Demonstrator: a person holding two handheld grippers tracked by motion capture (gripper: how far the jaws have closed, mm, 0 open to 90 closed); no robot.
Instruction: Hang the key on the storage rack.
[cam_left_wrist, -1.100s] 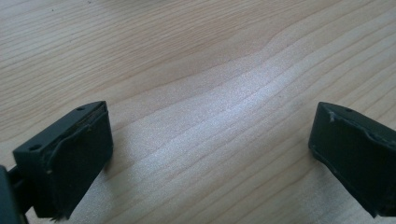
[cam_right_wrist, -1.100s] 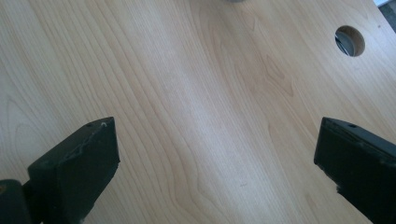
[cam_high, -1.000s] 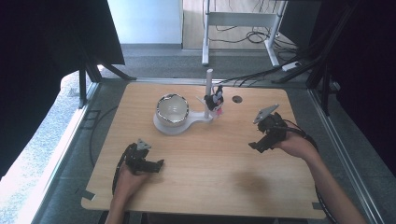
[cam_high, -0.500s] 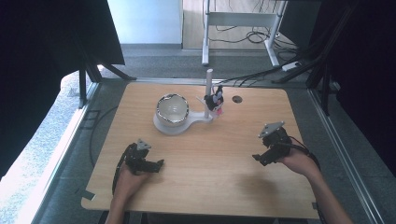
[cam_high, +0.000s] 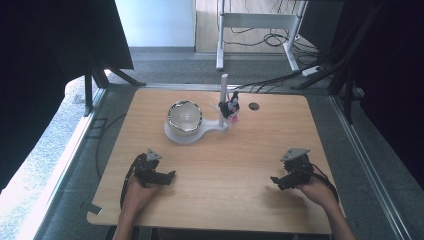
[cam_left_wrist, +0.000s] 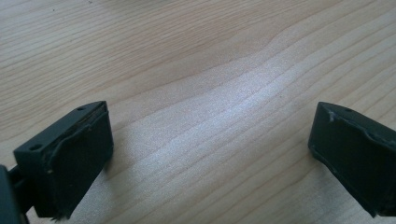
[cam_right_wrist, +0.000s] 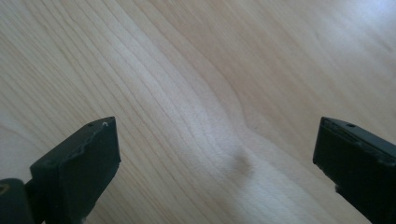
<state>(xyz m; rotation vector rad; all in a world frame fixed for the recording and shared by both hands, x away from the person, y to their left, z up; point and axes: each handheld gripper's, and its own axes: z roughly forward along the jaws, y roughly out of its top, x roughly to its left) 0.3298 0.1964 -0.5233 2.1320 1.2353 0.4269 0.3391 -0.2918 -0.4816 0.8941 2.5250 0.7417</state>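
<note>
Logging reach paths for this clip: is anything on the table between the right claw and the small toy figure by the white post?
Nothing visible. The right claw sits open near the table's front edge, and bare wood runs from it to the toy figure beside the white post. The bowl lies left of that line.

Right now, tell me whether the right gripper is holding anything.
No. The right gripper has its jaws wide apart with just bare wooden table between them.

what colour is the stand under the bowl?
White stand, clearest in the high view.
</note>
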